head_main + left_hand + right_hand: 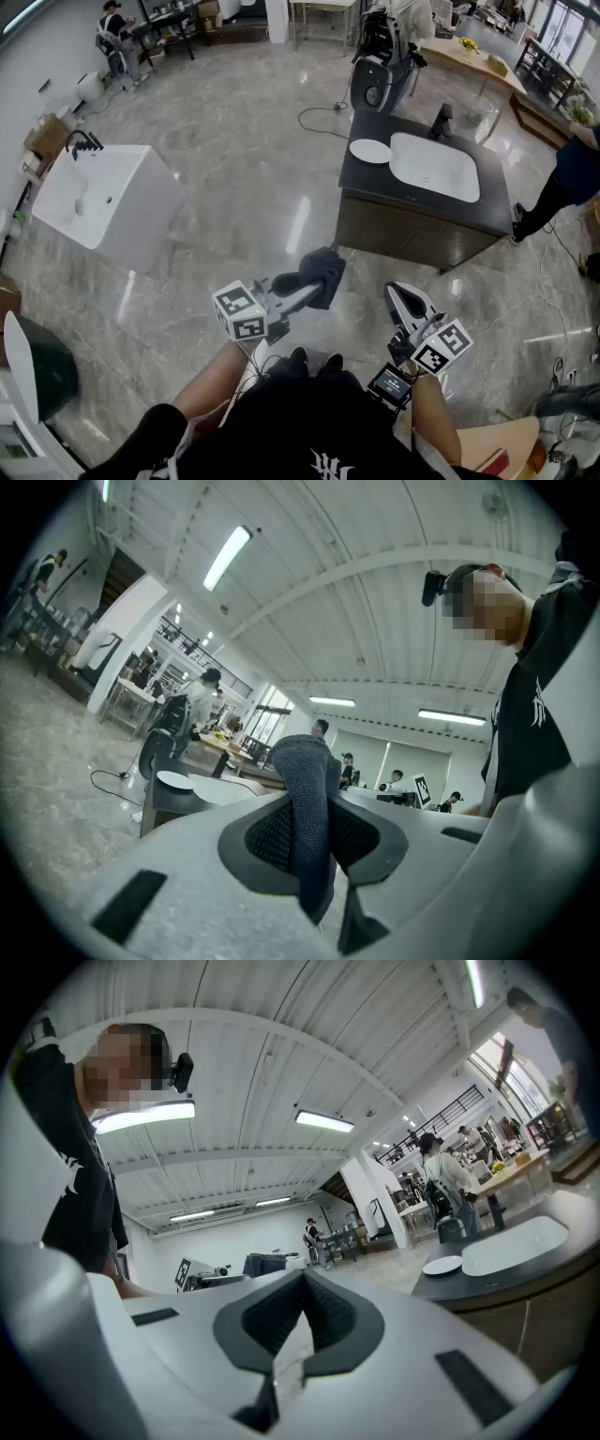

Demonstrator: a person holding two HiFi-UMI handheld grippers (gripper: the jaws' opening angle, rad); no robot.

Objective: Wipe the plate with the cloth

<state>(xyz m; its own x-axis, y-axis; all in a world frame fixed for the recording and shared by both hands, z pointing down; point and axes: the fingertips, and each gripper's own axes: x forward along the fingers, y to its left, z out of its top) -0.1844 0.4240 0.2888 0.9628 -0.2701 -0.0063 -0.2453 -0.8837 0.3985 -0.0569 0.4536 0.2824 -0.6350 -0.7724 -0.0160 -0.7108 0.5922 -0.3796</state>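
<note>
My left gripper [302,281] is shut on a dark grey-blue cloth [323,274], which hangs from its tip; in the left gripper view the cloth [307,808] stands pinched between the jaws. My right gripper [406,302] is shut with nothing between its jaws. Both are held close to my body, well short of the counter. A white plate [370,150] lies on the dark vanity counter [364,183], left of the white basin [434,167]. The plate [442,1265] also shows in the right gripper view and, small, the plate [174,780] in the left gripper view.
A black faucet [441,121] stands behind the basin. A white freestanding sink [98,197] is at the left. A cable [323,117] trails on the grey floor behind the vanity. A person [562,183] stands at the right edge, and an office chair [375,80] is behind the counter.
</note>
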